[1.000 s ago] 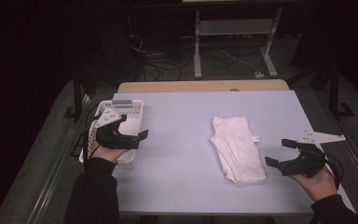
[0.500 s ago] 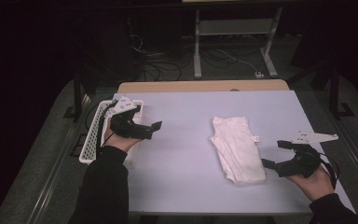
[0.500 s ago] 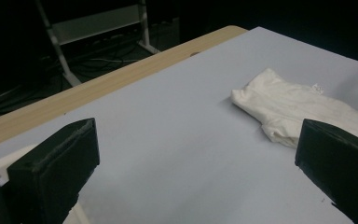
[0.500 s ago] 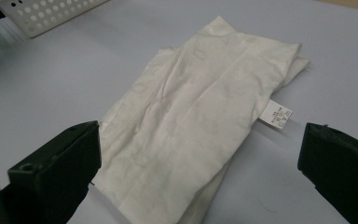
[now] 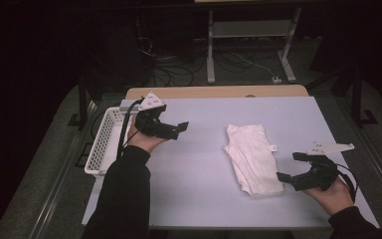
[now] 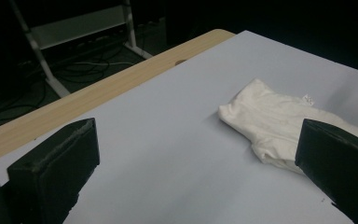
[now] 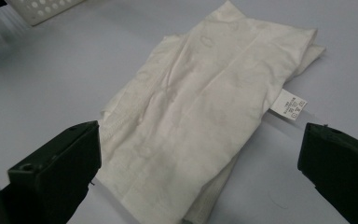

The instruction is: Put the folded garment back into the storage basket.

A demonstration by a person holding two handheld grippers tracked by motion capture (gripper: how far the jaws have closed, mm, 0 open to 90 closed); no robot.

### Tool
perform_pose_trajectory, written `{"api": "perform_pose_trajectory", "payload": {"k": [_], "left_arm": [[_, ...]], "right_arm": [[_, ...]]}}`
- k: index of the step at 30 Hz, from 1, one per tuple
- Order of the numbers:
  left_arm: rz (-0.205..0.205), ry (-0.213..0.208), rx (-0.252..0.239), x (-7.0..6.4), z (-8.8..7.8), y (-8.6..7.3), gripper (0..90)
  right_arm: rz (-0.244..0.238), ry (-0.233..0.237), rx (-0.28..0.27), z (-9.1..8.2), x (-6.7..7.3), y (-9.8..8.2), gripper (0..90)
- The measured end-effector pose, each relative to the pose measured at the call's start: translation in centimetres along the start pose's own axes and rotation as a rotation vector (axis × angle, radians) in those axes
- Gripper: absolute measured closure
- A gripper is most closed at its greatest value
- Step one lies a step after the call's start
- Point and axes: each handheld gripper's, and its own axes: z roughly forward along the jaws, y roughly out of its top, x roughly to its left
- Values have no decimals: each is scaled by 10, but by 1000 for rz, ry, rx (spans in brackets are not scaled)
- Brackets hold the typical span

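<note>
- Folded garment [image 7: 200, 107]: soft white cloth, matt, creased, with a small paper-like label [image 7: 290, 105].
- Table [image 5: 204, 174]: smooth, matt pale sheet surface; far edge strip [image 6: 98, 95] of light wood.
- Basket [image 5: 99, 144]: white perforated plastic.
- Jaws of both grippers: matt black, slightly rough.

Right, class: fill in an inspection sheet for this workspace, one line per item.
Surface: pale table top, wooden strip at the far edge.
Job's things: folded white cloth, label on its side.
Clutter: white perforated basket at the left edge.
Grippers: left gripper open, above the table; right gripper open, beside the cloth, apart from it.
Cables: cable trailing from the left gripper; floor cables.
Surroundings: dark room, metal stand.
</note>
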Motion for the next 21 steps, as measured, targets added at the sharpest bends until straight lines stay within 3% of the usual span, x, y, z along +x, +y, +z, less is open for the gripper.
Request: {"api": "perform_pose_trajectory", "payload": {"k": [8, 9, 21], "left_arm": [[-7, -18, 10, -2, 18, 7, 0], [-18, -24, 19, -3, 29, 10, 0], [-41, -36, 48, -3, 58, 10, 0]], "right_arm": [[6, 10, 10, 3, 0, -3, 0], [9, 13, 21, 5, 0, -5, 0], [13, 23, 44, 10, 1, -11, 0]]}}
